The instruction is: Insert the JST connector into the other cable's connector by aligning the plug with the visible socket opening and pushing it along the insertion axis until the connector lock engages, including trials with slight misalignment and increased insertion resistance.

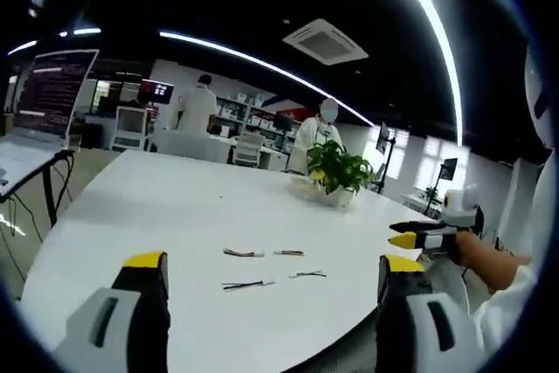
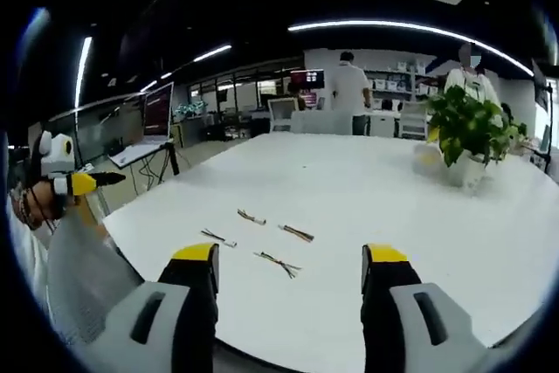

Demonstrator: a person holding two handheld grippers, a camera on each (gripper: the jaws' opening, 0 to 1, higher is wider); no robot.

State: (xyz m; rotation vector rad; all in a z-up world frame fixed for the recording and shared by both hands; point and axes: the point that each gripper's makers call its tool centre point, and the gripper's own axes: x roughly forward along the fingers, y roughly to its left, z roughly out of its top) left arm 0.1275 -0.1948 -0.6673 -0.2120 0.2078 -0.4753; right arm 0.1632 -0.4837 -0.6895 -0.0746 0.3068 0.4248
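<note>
The left gripper [image 1: 272,281] and right gripper [image 2: 289,272] hang above the near edge of a white table [image 1: 175,207], jaws spread wide, holding nothing. Broad bare tabletop stretches ahead. Four short cables [image 2: 258,239] with small connectors lie loosely grouped, apart from one another, just beyond the jaws. A potted plant [image 1: 337,172] stands far right.
</note>
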